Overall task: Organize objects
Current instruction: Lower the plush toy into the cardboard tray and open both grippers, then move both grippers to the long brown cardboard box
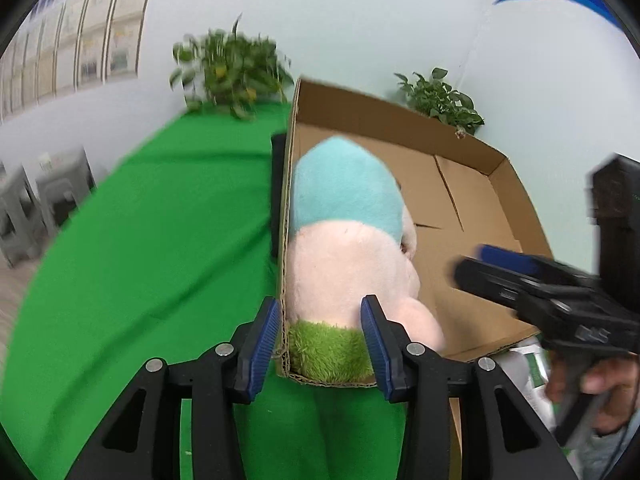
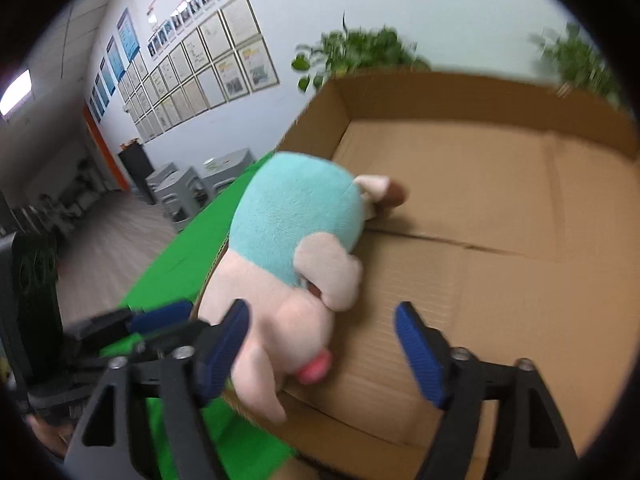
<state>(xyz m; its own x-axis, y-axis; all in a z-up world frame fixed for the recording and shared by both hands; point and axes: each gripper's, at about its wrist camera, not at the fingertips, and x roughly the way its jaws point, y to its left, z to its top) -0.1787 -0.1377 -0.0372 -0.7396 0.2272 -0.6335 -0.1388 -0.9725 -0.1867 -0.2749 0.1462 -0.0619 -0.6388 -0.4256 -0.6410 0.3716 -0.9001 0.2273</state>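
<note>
A plush toy (image 1: 344,208) with a teal back, pale pink body and green end lies in the near left corner of an open cardboard box (image 1: 460,208). My left gripper (image 1: 320,340) stands open astride that corner, one pad outside the box wall and the other beside the toy's green end, without pressing. In the right wrist view the plush toy (image 2: 292,208) leans on the left wall of the box (image 2: 500,240). My right gripper (image 2: 324,340) is open wide, with the pink part close to its left finger. The right gripper (image 1: 500,268) also reaches over the box from the right.
The box rests on a green cloth (image 1: 160,220). Two potted plants (image 1: 232,68) (image 1: 440,100) stand behind it by the wall. A dark object (image 1: 277,200) leans outside the box's left wall. A white and green packet (image 1: 532,364) lies by a person's hand (image 1: 600,384). Grey stools (image 1: 40,208) stand at left.
</note>
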